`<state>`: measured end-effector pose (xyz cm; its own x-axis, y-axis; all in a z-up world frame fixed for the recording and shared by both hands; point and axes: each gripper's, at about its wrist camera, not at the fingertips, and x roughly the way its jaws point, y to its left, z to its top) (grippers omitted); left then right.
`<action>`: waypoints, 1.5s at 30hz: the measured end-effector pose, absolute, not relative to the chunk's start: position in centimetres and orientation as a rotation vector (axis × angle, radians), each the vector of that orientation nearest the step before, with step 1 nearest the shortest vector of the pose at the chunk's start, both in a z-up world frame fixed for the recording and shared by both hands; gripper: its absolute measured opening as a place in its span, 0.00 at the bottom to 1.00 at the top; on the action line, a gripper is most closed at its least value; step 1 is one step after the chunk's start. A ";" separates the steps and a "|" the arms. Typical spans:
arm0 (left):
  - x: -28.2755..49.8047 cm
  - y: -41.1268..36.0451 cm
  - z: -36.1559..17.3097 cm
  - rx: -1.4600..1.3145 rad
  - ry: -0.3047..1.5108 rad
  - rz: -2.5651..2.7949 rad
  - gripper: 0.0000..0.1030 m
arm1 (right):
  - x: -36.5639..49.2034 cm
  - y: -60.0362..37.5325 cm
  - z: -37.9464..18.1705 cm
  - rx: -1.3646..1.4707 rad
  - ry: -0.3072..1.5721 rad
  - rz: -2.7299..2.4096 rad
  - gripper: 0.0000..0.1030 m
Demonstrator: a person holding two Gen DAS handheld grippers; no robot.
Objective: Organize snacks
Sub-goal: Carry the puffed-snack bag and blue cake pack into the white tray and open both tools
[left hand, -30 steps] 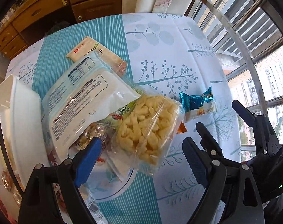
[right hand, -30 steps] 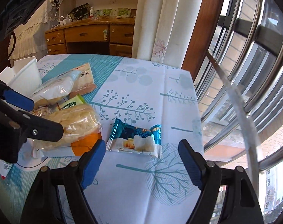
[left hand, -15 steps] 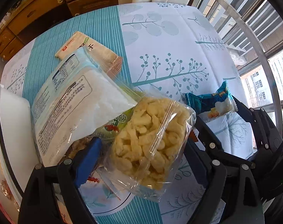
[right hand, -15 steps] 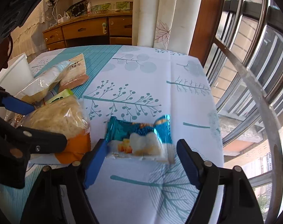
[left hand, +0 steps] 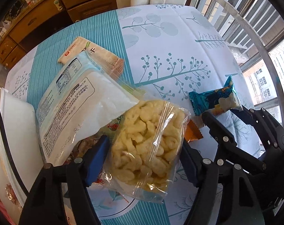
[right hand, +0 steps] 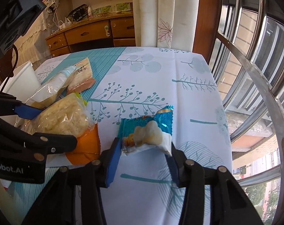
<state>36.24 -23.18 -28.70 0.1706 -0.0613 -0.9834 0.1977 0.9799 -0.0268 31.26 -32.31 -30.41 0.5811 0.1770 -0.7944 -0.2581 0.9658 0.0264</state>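
Squeezing: left gripper point(left hand: 144, 154) jaws have just been closing, now pinching the clear bag of yellow puffs point(left hand: 148, 140) on the snack pile | right gripper point(right hand: 144, 150) jaws have just been closing, now clamped on the blue rice cracker packet point(right hand: 146, 131), its far end tipped up off the tablecloth point(right hand: 160, 78) | white bin point(left hand: 8, 131) beside the pile

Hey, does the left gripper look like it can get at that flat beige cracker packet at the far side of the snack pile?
Probably not yet. The left gripper, jaws just closing, straddles the clear bag of puffs, and the big white bag overlaps the cracker packet.
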 end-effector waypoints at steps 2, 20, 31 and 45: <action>35.9 -23.0 -28.6 0.120 1.394 -0.187 0.64 | 30.9 -32.2 -30.2 -0.092 0.920 0.253 0.37; 29.9 -20.3 -26.1 0.069 1.506 -0.213 0.60 | 25.5 -31.6 -26.3 -0.149 0.954 0.255 0.36; 24.0 -18.9 -20.7 0.055 1.465 -0.238 0.60 | 21.3 -30.1 -22.3 -0.163 0.960 0.269 0.36; 18.4 -12.0 -13.3 -0.073 1.229 -0.233 0.60 | 16.6 -24.5 -17.9 -0.262 0.883 0.368 0.36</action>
<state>18.36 -11.97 -13.29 0.3147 -0.2158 -0.9243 0.1375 0.9739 -0.1805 16.60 -24.54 -17.95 0.5790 0.2043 -0.7893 -0.4171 0.9060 -0.0714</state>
